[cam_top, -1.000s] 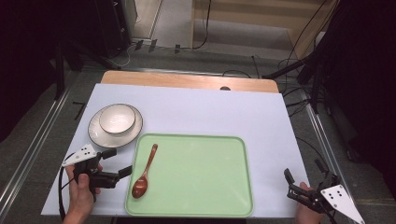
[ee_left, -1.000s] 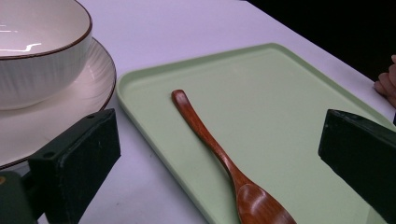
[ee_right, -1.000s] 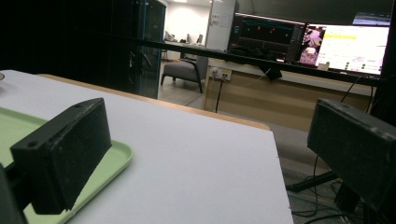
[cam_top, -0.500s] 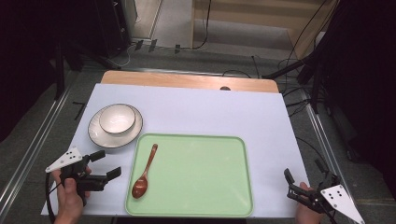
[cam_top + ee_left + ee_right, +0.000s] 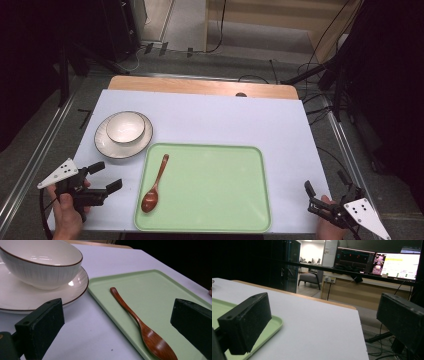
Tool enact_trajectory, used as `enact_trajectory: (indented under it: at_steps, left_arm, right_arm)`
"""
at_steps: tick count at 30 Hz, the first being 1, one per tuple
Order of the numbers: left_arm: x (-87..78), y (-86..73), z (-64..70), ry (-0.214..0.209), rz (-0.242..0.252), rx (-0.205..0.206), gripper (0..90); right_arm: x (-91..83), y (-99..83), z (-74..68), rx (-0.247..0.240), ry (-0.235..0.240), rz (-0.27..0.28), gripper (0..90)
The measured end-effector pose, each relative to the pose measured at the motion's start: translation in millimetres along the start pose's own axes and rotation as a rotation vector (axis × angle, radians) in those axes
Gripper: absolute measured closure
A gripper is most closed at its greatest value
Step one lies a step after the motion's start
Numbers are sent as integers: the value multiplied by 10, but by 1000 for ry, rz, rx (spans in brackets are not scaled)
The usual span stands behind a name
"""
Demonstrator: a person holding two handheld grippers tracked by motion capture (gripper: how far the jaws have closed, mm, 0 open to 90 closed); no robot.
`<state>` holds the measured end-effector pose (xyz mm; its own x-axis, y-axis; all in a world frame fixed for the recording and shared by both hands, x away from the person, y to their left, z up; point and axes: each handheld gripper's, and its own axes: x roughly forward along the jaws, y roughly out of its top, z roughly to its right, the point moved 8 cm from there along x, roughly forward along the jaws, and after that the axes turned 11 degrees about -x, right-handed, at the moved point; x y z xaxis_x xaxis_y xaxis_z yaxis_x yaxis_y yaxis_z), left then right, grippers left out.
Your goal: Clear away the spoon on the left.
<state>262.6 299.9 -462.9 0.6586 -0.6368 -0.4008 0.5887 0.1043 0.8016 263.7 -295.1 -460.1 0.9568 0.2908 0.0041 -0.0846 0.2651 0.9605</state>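
Observation:
A brown wooden spoon (image 5: 155,184) (image 5: 140,325) lies on the left part of a pale green tray (image 5: 220,195) (image 5: 155,290), bowl end toward me. A white bowl (image 5: 125,128) (image 5: 40,262) sits on a white plate (image 5: 107,147) (image 5: 75,287) left of the tray's far corner. My left gripper (image 5: 106,176) (image 5: 117,325) is open near the table's front left, aimed at the spoon, with nothing between its jaws. My right gripper (image 5: 325,186) (image 5: 322,322) is open at the front right corner, holding nothing, with the tray's edge (image 5: 270,327) to its left.
The white table top (image 5: 225,122) has a wooden strip (image 5: 200,86) along its far edge. Cables lie on the floor beyond and to the right. The right gripper view shows monitors (image 5: 402,263) and a desk far off.
My left gripper has drawn back from the spoon, away from the tray toward the front left corner, and turned slightly. The right gripper has stayed put.

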Motion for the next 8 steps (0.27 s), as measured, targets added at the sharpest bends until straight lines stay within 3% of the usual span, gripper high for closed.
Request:
enact_trajectory:
  at_steps: [8]
  left_arm:
    - [-58, -24, -88, -5, 27, -45, 0]
  right_arm:
    - [4, 2, -5, -4, 1, 1, 0]
